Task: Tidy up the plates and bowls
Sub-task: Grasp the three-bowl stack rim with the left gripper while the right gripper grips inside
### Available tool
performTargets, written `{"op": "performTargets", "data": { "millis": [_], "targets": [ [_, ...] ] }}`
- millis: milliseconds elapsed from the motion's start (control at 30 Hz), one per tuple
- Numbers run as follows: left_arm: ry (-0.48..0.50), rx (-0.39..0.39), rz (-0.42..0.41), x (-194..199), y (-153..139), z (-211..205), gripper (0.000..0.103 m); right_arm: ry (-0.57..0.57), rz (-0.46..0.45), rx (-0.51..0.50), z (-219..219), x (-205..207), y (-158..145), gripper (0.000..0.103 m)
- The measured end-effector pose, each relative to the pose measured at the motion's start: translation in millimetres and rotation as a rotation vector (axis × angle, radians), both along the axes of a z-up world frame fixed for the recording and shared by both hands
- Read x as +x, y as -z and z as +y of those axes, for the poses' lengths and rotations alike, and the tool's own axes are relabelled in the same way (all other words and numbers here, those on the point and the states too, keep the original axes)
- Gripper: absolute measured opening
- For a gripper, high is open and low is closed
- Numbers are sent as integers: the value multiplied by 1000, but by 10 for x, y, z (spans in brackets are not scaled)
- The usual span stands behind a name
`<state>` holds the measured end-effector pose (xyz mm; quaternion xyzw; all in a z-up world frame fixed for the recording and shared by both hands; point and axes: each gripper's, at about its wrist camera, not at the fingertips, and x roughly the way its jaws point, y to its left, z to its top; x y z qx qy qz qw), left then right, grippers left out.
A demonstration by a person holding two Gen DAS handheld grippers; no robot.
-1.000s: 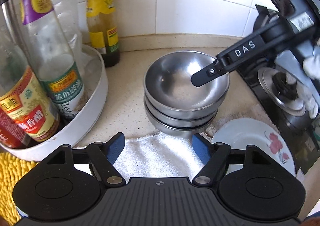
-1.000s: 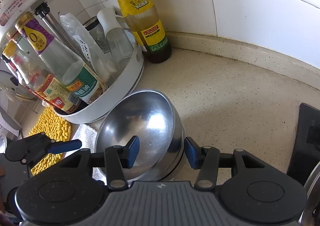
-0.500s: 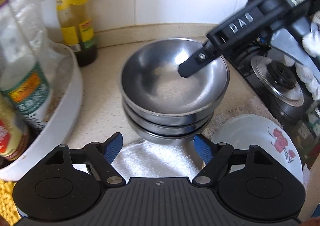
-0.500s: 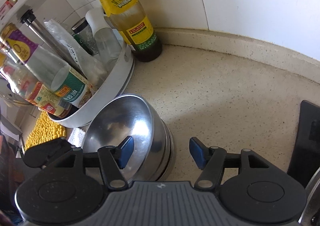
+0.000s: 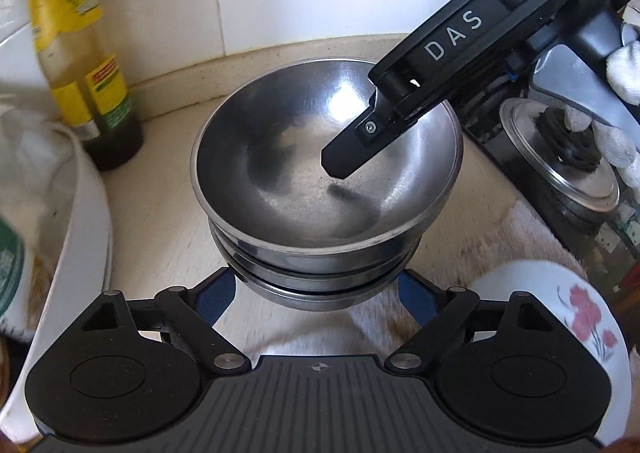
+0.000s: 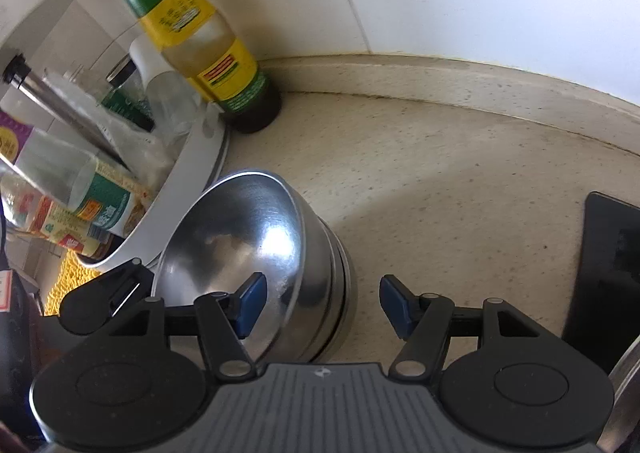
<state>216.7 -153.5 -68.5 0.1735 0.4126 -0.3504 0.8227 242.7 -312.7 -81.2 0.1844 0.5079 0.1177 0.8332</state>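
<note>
Stack of steel bowls (image 5: pixel 326 189), three nested by the rims I can count, standing on the speckled desk (image 6: pixel 440 181) close to the tiled corner. Top bowl shiny, shallow, wide-rimmed, with a bright glare spot and dark smudged reflections inside. White plate (image 5: pixel 560 317) with a red flower print lies low right in my left view, on a pale fluffy towel (image 5: pixel 520 237).

Hard to make out: the bottom of the stack is covered by my left tool's body; the plate is cut off by the frame edge and by the tool. Yellow-green labelled bottle (image 6: pixel 200 37) is blurred, label unreadable. White round rack (image 6: pixel 192 189) of bottles only partly in frame, just beside the stack. A lidded pot (image 5: pixel 560 157) on the dark hob is half hidden behind my right tool and a white-gloved hand (image 5: pixel 620 101).

Left fingers (image 5: pixel 316 295): jaws have just been opening, now wide, blue pads flanking the lowest bowl on both sides; whether they touch it I cannot tell.

Right fingers (image 6: pixel 322 303): jaws have just been opening, now at a middling gap, straddling the top bowl's rim, one pad (image 6: pixel 250 303) inside over the hollow, the other outside over the desk, neither pressing on the metal
</note>
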Motion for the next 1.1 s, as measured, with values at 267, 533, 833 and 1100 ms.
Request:
{"op": "performTargets", "data": {
  "millis": [267, 533, 833, 1100],
  "targets": [
    [46, 33, -47, 142, 126, -185, 100, 5, -6, 27, -181, 106, 44, 74],
    [86, 72, -78, 290, 266, -344, 103, -38, 15, 63, -190, 248, 170, 76],
    [112, 22, -56, 486, 366, -462, 103, -59, 36, 230, -253, 368, 412, 82],
    [103, 2, -50, 631, 434, -540, 103, -37, 24, 230, -260, 364, 404, 84]
  ]
}}
